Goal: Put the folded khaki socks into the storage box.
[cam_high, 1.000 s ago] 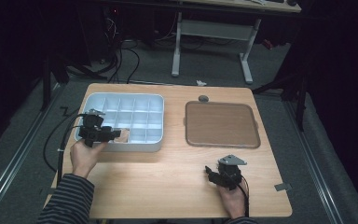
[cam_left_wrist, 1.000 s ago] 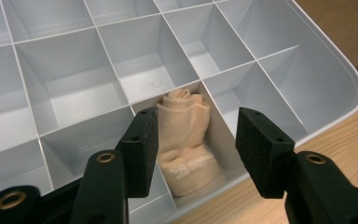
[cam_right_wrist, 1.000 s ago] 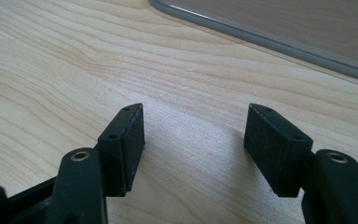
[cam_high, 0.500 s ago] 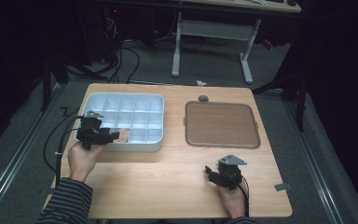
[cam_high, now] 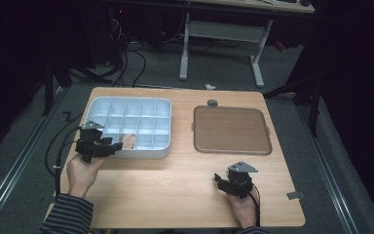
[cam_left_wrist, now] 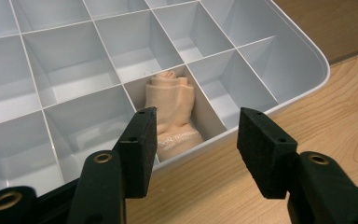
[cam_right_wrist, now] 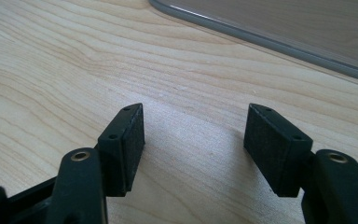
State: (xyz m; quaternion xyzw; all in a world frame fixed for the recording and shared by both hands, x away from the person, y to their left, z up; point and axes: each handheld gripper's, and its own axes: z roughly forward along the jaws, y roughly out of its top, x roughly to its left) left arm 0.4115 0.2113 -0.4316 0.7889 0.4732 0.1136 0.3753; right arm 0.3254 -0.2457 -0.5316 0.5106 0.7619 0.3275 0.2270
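A white compartment tray (cam_high: 163,105) (cam_left_wrist: 307,51) stands on the left half of the wooden table. A rolled peach cloth (cam_high: 128,141) (cam_left_wrist: 175,112) lies in a front-row compartment. My left gripper (cam_high: 115,146) (cam_left_wrist: 196,140) hovers open just in front of that compartment, nothing between its jaws. My right gripper (cam_high: 220,180) (cam_right_wrist: 193,140) rests open low over bare wood near the table's front right, holding nothing.
A brown flat tray (cam_high: 231,129) (cam_right_wrist: 279,32) with a grey rim lies on the right half of the table. A small grey round thing (cam_high: 212,103) sits behind it. Cables trail off the table's left edge. Dark floor and a desk frame surround the table.
The left gripper has drawn back slightly from the tray's front edge. The right gripper has stayed put.
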